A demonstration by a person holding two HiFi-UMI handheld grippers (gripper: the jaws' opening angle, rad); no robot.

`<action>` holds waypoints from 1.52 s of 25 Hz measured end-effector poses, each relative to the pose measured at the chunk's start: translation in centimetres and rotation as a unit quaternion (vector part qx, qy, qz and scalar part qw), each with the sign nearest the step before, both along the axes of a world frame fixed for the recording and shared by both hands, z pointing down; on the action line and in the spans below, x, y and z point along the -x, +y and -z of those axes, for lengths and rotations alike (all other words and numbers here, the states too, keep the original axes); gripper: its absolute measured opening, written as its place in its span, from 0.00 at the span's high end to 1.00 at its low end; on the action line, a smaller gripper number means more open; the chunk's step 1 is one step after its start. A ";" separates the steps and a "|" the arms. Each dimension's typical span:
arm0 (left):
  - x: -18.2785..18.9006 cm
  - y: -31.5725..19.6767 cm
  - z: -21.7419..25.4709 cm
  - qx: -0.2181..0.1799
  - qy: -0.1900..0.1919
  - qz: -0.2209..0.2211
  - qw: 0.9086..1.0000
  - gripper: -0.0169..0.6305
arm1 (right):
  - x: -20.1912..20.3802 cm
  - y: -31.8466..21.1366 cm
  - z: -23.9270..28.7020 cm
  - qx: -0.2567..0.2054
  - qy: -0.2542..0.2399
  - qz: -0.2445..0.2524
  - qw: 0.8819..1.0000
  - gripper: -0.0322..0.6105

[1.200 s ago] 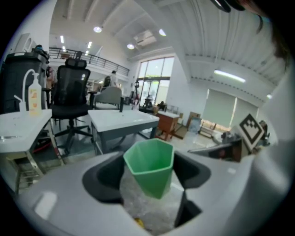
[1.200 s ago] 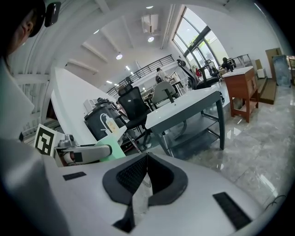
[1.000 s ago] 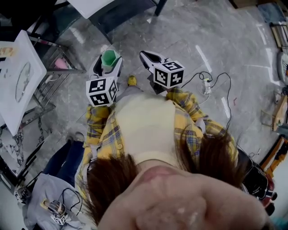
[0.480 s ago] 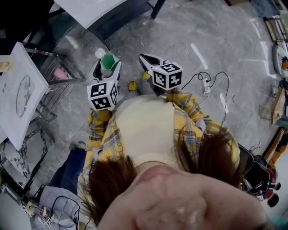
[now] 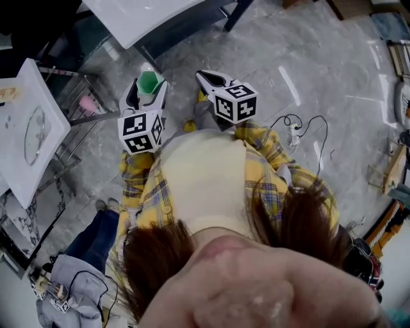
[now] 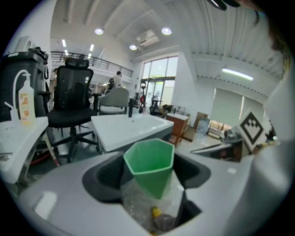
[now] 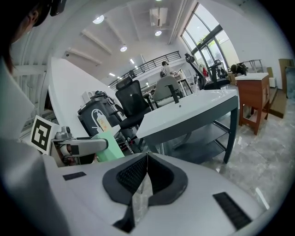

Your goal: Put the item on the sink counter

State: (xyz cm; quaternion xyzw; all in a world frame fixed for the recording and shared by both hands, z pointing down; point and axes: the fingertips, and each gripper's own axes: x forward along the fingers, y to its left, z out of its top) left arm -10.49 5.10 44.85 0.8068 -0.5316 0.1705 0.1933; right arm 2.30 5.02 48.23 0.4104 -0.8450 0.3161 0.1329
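A green hexagonal cup [image 6: 150,166] sits upright between the jaws of my left gripper [image 6: 148,171], which is shut on it. From the head view the cup [image 5: 148,82] and left gripper [image 5: 146,93] hang over the grey floor, close to a white counter [image 5: 138,16] at the top. That counter [image 6: 131,129] lies straight ahead in the left gripper view, with a dark faucet on it. My right gripper [image 5: 208,80] is held beside the left one, shut and empty [image 7: 146,159]. The right gripper view shows the cup [image 7: 109,140] at its left.
A second white counter [image 5: 29,122] with an oval basin stands at the left, a metal rack [image 5: 77,106] beside it. A pump bottle [image 6: 26,103] stands on it. A black office chair [image 6: 73,103] is behind. Cables and a power strip [image 5: 296,125] lie on the floor to the right.
Both grippers have moved a little forward, towards the white counter at the top, with the green cup still held in the left one. The view has shifted slightly.
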 end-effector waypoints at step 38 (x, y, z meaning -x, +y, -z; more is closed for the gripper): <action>0.3 -21.6 2.2 -0.024 -0.031 0.090 0.995 0.45 | -1.2 -21.6 1.3 -0.016 -0.034 0.079 0.996 0.93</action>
